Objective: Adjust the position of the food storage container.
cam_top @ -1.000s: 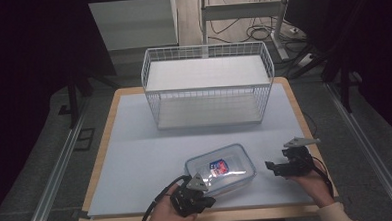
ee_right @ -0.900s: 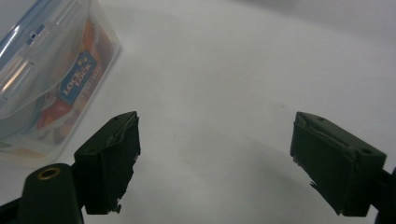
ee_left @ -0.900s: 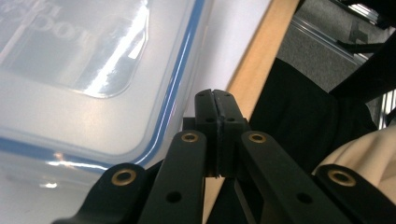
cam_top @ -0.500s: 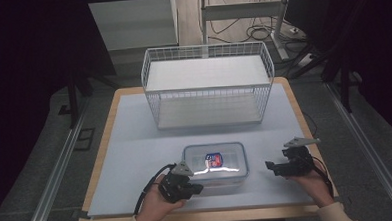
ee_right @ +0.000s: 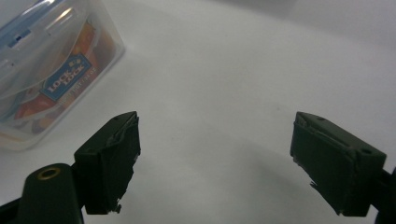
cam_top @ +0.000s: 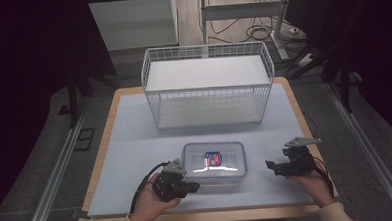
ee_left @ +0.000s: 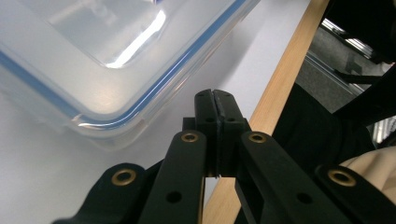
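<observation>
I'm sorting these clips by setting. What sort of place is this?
Probably a lab or recording workspace, not a home. A wooden table with a plain pale mat stands among dark curtains, with loose cables on the floor behind. On the mat are just a white wire basket and a clear plastic food container.

A white wire basket (cam_top: 208, 85) stood at the table's (cam_top: 135, 143) far side. Cables (cam_top: 245, 33) lay on the floor behind it.

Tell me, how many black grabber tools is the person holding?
2. The left tool sits shut at the near left corner of the clear plastic box. The right tool waits open on the white mat, to the right of the box.
</observation>
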Demonstrator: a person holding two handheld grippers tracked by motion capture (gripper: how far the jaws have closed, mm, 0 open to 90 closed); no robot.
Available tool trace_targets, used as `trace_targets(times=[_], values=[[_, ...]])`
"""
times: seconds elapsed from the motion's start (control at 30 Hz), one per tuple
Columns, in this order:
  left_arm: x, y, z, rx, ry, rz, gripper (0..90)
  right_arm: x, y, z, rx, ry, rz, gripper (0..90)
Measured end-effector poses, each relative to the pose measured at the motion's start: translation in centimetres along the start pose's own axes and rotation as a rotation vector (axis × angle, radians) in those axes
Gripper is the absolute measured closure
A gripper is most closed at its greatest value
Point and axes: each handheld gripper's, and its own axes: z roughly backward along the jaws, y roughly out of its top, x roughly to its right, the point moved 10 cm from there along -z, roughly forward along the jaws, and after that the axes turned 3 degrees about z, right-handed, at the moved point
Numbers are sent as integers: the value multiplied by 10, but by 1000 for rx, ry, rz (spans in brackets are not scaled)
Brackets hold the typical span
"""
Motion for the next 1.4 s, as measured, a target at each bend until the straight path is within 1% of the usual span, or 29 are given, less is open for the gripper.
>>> trace_targets(times=[0.07,0.13,0.2,0.23,0.27,0.37,0.4,0.43,0.47,0.53,0.6,0.67,0.7,0.73,0.77,0.8,0.83,0.87,0.9,1.03,1.17,1.27,1.4], values=[[-1,6,10,36,10,4,900,1,1,1,5,-2,-4,161],[-7,11,22,70,29,10,900,1,1,1,6,-3,-5,161],[-15,15,29,101,55,31,894,0,1,1,6,-2,-2,161],[-15,15,29,101,55,31,866,0,1,1,6,-2,-2,161],[-23,16,34,132,80,58,863,-1,2,1,10,0,-3,161],[-37,16,39,150,104,90,880,-4,5,2,21,20,-13,162],[-37,16,39,150,104,90,882,-4,6,2,25,23,-14,162],[-44,15,43,158,111,109,883,-5,7,3,28,26,-13,162],[-47,15,44,162,116,116,883,-5,7,3,30,29,-12,163],[-54,14,46,165,127,129,877,-6,7,3,30,31,-13,162],[-62,14,48,170,148,143,857,-7,6,2,26,35,-12,162],[-70,13,50,176,172,166,793,-7,6,2,24,35,-9,162],[-75,12,51,186,197,185,729,-6,6,2,24,34,-8,162],[-75,12,51,186,197,185,656,-6,6,2,23,34,-11,163],[-80,11,51,185,212,198,656,-6,6,2,23,34,-11,163],[-84,10,51,182,218,216,521,-6,6,2,24,32,-11,162],[-84,10,51,182,218,216,484,-6,6,2,27,28,-12,162],[-87,10,51,187,216,233,436,-6,7,2,33,24,-11,162],[-89,10,51,185,215,238,391,-6,8,3,38,22,-10,162],[-95,8,51,192,217,261,290,-7,9,4,49,31,-14,162],[-101,7,53,204,216,281,224,-9,9,3,43,43,-15,157],[-103,6,54,208,217,290,194,-9,10,3,51,39,-15,148],[-104,6,54,209,217,287,176,-10,12,5,64,59,-29,144]])
